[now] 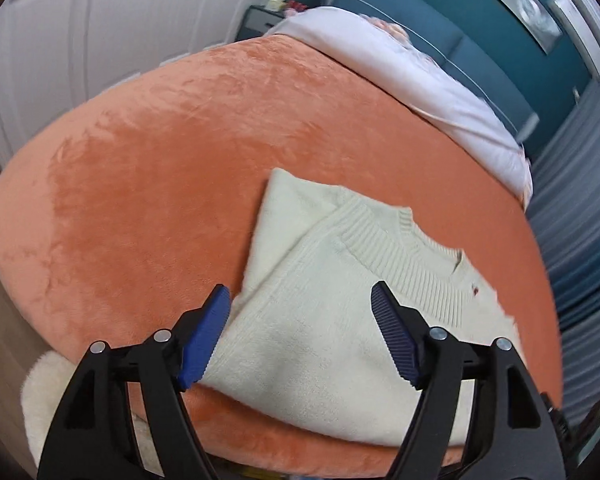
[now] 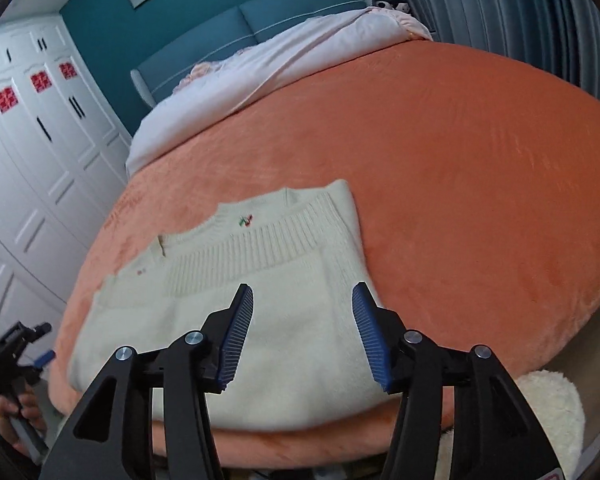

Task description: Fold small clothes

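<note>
A small cream knitted sweater [image 1: 324, 320] lies flat on the orange plush bed cover [image 1: 140, 160], near its front edge, with its sleeves folded in over the body and its ribbed collar away from me. It also shows in the right wrist view [image 2: 260, 304], with a small cherry motif below the collar. My left gripper [image 1: 300, 300] is open and empty, hovering above the sweater's left part. My right gripper [image 2: 302, 304] is open and empty above the sweater's right part. The left gripper also shows at the left edge of the right wrist view [image 2: 12, 348].
A pale pink duvet [image 2: 260, 68] is bunched at the head of the bed before a teal headboard [image 2: 292, 16]. White wardrobe doors [image 2: 32, 140] stand at the left, grey curtains [image 2: 500, 4] at the right. A fluffy white cushion [image 2: 552, 412] sits below the bed's front edge.
</note>
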